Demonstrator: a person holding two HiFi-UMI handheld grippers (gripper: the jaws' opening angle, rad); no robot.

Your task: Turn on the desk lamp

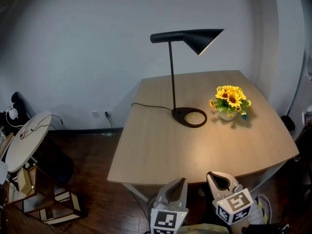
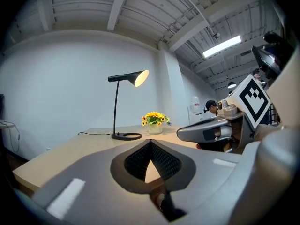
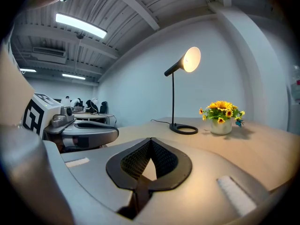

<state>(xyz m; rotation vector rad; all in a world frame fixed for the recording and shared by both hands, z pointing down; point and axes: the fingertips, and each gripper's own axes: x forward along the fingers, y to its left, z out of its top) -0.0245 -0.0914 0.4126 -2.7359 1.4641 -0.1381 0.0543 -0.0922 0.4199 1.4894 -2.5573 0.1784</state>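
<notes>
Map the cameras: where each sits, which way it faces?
Head view: on head, steeply down at table, lamp, flowers; left gripper, right gripper at bottom.
Left gripper view: on left gripper, faces lamp; own shut jaws, right gripper at right.
Right gripper view: same from right gripper; left gripper at left.
All share lamp, flowers.

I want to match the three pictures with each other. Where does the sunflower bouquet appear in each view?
Head view: the sunflower bouquet stands right of centre on the table.
Left gripper view: near the centre, small, beyond the jaws.
Right gripper view: right of centre, at mid height.
Shared landmark: the lamp's ring base, just left of the bouquet in every view.
</notes>
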